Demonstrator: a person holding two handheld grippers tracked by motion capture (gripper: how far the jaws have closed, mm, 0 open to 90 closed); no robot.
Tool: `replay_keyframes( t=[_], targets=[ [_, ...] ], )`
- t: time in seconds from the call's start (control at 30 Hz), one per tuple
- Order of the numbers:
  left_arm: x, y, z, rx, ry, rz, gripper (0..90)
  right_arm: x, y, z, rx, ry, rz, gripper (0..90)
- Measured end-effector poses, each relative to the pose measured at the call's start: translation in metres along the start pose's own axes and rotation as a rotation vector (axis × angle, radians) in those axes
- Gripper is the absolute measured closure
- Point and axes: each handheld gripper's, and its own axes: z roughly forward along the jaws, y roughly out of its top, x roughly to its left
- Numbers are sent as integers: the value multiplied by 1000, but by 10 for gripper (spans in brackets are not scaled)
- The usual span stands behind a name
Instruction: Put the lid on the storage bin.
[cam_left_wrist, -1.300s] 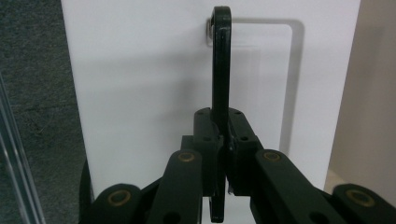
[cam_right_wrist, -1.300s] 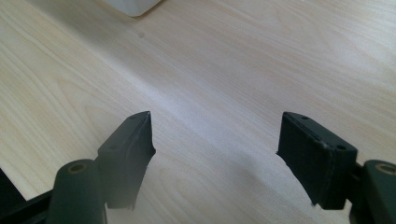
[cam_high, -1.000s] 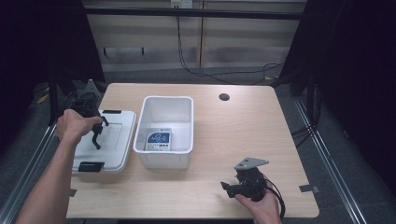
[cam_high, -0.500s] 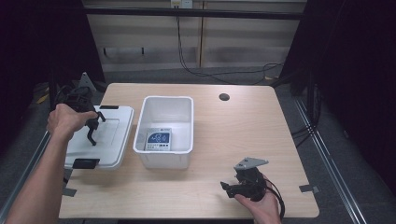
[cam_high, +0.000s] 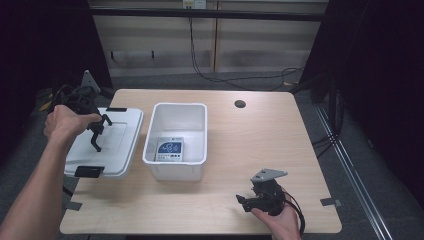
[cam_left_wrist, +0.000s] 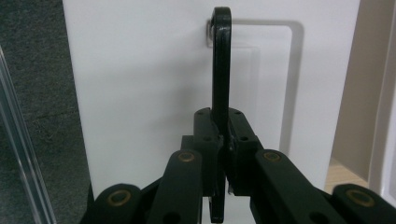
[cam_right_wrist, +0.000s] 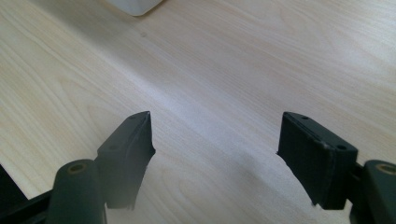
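Item 1: lid (cam_high: 107, 142), white plastic, w/ black latches at two ends. Lies at the left edge of the table (cam_high: 240, 210), partly overhanging it, just beside the bin. Judged: set off to the side so the bin stays open for access.

Item 2: lid handle (cam_left_wrist: 221, 70), black, hinged at the lid's centre panel, stood up from the lid surface. Reason for upright pose: it's the grab point for carrying or shifting the lid.

Item 3: left gripper (cam_high: 95, 131), in the person's left hand (cam_high: 65, 122). Jaws pressed together on the handle, seen close in the left gripper view, handle bar pinched between the pads. Grip on the thin bar, not the flat lid, since a flat panel gives the jaws nothing to bite.

Item 4: bin (cam_high: 177, 140), white, open-top, mid-table. Holds one card or packet (cam_high: 169, 149) w/ blue print, flat on the bottom.

Item 5: right gripper (cam_high: 247, 201), near front edge of table, well apart from bin. Jaws wide apart, nothing between them, bare wood below. Judged idle: parked clear while the left does the lid work.

Item 6: round hole (cam_high: 240, 104) in tabletop, far side.
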Motion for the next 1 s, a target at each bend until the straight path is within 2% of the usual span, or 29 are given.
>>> replay_keyframes(
  t=[0.13,0.2,0.43,0.5,0.67,0.73,0.87,1.0],
  targets=[
    [-1,-1,-5,-8,1,3,849,0,0,0,-2,1,-5,256],
    [-2,-1,-11,-19,2,-16,850,0,0,0,0,1,-1,256],
    [-5,-2,-21,-33,-1,-13,849,0,0,0,-5,2,-1,256],
    [-7,-2,-28,-34,-11,0,849,-1,0,0,-8,1,-2,256],
    [-8,-3,-39,-53,-18,2,849,0,0,0,-5,-1,3,256],
    [-12,-4,-47,-67,-28,20,849,0,0,0,-7,-3,1,256],
    [-16,-4,-52,-72,-31,40,849,0,0,0,-6,-3,0,256],
    [-21,-3,-58,-93,-30,39,849,0,-1,0,-7,-2,2,256]
  ],
)
